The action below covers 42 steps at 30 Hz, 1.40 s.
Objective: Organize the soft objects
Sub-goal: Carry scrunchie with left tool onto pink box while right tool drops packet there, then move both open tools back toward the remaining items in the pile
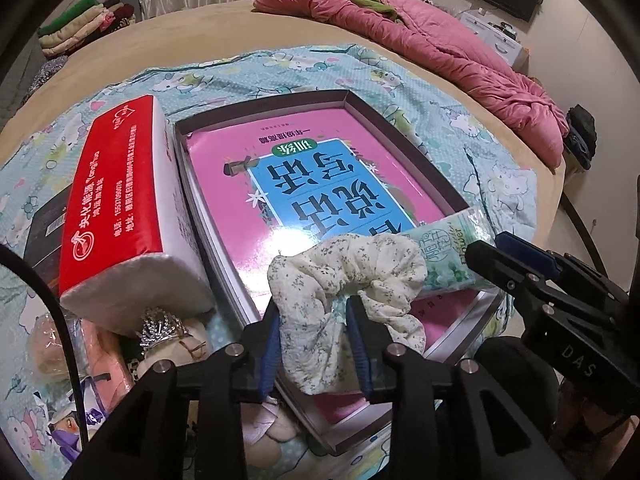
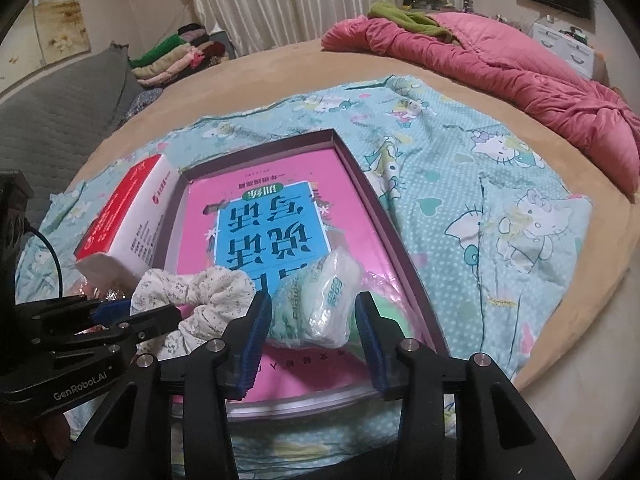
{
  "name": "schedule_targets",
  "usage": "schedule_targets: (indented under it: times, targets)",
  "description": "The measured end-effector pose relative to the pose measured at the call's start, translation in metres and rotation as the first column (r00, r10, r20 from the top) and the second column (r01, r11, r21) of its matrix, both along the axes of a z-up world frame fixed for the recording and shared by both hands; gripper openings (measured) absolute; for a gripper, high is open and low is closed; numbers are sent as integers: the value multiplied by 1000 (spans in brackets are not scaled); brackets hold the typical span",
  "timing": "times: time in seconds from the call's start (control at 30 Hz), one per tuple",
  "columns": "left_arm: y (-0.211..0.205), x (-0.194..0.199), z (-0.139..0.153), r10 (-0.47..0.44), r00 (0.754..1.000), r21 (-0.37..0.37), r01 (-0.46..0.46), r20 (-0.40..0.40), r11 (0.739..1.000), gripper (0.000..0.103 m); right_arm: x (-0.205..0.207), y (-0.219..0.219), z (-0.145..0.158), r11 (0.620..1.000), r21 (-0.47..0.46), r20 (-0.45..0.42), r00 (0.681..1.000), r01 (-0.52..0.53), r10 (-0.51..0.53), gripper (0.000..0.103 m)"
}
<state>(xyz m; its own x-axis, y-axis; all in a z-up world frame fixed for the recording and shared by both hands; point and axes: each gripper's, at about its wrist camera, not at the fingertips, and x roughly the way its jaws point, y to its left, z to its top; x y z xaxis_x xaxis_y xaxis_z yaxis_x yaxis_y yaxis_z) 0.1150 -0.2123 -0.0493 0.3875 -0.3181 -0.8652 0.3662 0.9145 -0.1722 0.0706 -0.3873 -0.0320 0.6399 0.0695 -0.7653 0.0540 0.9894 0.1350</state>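
Scrunchie (image 1: pixel 352 276), cream with tiny flowers, lies on the pink book (image 1: pixel 256 200) in the shallow box (image 1: pixel 404 128) on the bed, between the pads of the left tool (image 1: pixel 316 344), whose jaws stand partly open and loose around it. Just right of it, the right tool (image 2: pixel 312 336) angles down with jaws partly open astride a mint-green tissue packet (image 2: pixel 320 304), not pressing it. Left of the box sits a red tissue pack (image 1: pixel 116 200) with white Chinese print. The left tool's body reads "GenRobot.AI"; the right's, "DAS".
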Motion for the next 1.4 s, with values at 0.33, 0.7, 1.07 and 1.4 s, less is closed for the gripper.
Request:
schedule_targets:
  times: [0.33, 0.7, 1.07, 1.4]
  targets:
    - [2, -6, 9, -4, 1000, 3, 4, 21, 1000, 48, 1, -6, -3, 999, -11, -17, 999, 47, -47, 54]
    - [9, -18, 34, 5, 997, 19, -7, 83, 1000, 64, -2, -13, 0, 995, -32, -4, 995, 98, -98, 58]
    - [25, -29, 52, 33, 992, 33, -38, 118, 999, 69, -12, -14, 18, 992, -29, 88, 988, 126, -123, 72]
    - [63, -36, 70, 94, 985, 25, -99, 142, 995, 70, -17, -9, 31, 991, -31, 135, 983, 131, -126, 75]
